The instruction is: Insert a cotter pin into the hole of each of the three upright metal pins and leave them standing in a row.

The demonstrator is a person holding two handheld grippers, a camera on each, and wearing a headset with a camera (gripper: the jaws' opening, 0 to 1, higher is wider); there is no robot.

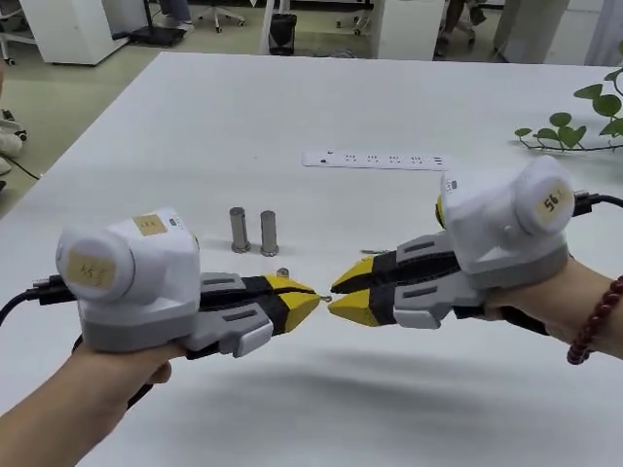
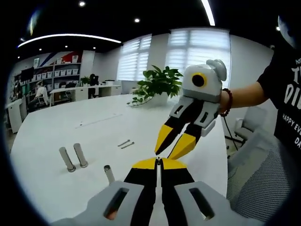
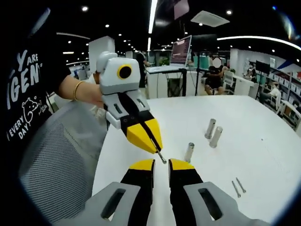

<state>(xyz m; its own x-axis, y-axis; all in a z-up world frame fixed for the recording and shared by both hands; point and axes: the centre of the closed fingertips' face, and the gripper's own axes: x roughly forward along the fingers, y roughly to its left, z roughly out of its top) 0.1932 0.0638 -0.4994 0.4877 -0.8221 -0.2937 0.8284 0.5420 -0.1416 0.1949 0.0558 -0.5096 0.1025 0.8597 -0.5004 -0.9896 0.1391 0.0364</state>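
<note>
The step in hand looks like a mid-air hand-over or re-grip. The left tool (image 1: 314, 299), its yellow-tipped black jaws pressed together, pinches a thin silvery cotter pin (image 3: 161, 157) whose end pokes out at the centre of the right gripper view. The right tool (image 1: 332, 298) meets it tip to tip, jaws slightly spread and holding nothing. Two grey cylindrical upright metal pins (image 1: 239, 230) stand side by side at the centre of the head view, with the third metal pin (image 1: 282, 273) just below them; whether any is fitted I cannot tell. Two spare cotter pins (image 2: 125, 143) lie on the white desk (image 1: 292, 107). Next, the loose end probably needs a steady pinch, then lining up with a pin's cross hole. A round label (image 1: 552, 202) reads "56"; the black shirt (image 3: 28, 94) shows "EVERY DAY".
</note>
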